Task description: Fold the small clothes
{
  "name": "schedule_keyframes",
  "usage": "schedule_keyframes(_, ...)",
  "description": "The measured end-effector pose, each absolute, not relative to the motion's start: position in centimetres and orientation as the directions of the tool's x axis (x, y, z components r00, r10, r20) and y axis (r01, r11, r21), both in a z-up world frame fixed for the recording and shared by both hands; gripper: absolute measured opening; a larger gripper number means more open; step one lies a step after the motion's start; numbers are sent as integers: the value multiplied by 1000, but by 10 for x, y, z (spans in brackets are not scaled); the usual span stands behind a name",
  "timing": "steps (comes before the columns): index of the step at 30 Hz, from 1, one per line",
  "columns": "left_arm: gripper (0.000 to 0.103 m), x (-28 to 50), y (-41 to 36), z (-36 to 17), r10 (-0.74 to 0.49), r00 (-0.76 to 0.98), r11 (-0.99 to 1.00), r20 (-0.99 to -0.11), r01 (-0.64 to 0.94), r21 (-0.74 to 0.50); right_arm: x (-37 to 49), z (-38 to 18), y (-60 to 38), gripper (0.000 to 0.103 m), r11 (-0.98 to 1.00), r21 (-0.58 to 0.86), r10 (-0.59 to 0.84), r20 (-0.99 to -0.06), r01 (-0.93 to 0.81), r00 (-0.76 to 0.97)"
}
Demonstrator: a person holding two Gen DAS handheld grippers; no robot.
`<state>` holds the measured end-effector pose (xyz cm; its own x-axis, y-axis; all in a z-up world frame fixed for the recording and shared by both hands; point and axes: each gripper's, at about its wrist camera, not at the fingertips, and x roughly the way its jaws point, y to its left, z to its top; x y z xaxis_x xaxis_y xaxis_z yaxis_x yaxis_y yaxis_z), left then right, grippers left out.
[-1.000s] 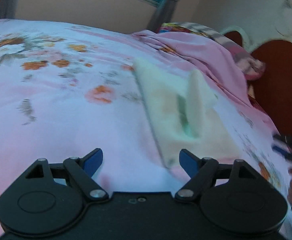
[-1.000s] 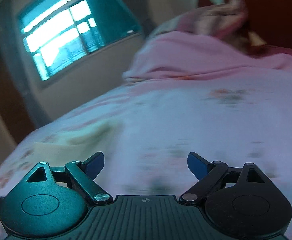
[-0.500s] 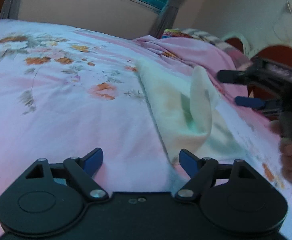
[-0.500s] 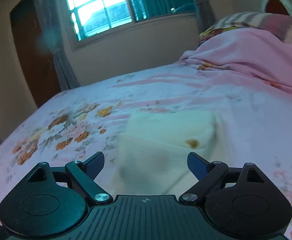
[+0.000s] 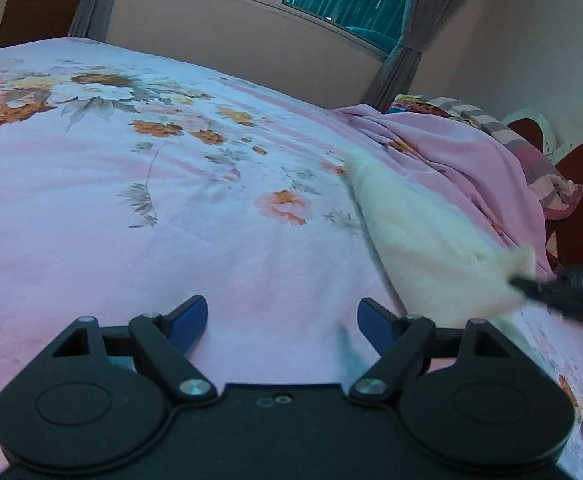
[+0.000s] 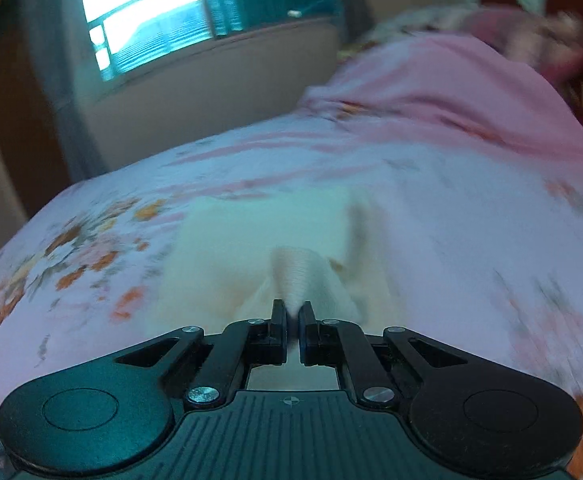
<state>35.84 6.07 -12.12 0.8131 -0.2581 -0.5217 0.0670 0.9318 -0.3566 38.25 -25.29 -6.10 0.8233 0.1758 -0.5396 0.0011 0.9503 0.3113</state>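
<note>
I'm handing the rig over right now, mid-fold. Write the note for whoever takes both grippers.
Right gripper: shut on a pinched-up fold of the cream cloth, near its closest edge.
Left gripper: open, empty, over bare bedsheet, with the cream cloth off to its right.
The cloth lies on the floral sheet; the pink blanket is bunched beyond it.
Done: one corner gripped and lifted.
Left: carry that corner across, lay it down, flatten it and finish the fold. The right view is blurred, so the exact grip depth is unclear.
</note>
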Motion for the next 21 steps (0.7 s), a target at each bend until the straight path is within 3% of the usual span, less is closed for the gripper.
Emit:
schedule_keyframes(2, 80, 356, 56, -121, -271, 804, 934, -530, 88, -345, 373, -70, -271, 6, 919, 393, 231, -529, -5, 817)
schedule_keyframes(4, 80, 354, 50, -120, -303, 792, 932, -531, 129, -339, 360, -70, -287, 16, 894, 447, 242, -486, 1, 840)
schedule_keyframes(6, 80, 352, 42, -120, -320, 784, 931, -532, 158, -329, 352, -66, -299, 57, 876, 482, 236, -453, 14, 860)
schedule_keyframes(7, 80, 351, 38, -120, -322, 782, 933, -533, 166, -320, 350, -64, -303, 65, 864, 503, 248, -441, 8, 862)
schedule_keyframes(8, 80, 351, 34, -121, -334, 778, 930, -532, 179, -322, 352, -64, -306, 66, 854, 519, 264, -435, 0, 861)
schedule_keyframes(17, 80, 365, 0, -126, -355, 728, 934, -587, 250, -255, 386, -88, -311, 66, 767, 641, 401, -509, 25, 762)
schedule_keyframes(19, 81, 371, -7, -126, -333, 723, 943, -606, 252, -219, 393, -92, -312, 17, 740, 673, 440, -486, 3, 755)
schedule_keyframes(20, 81, 374, -11, -127, -321, 715, 947, -621, 255, -195, 398, -92, -312, 7, 738, 674, 449, -493, 1, 745)
schedule_keyframes(21, 82, 376, -15, -126, -313, 709, 949, -632, 266, -171, 398, -88, -311, 6, 750, 662, 442, -490, -10, 751)
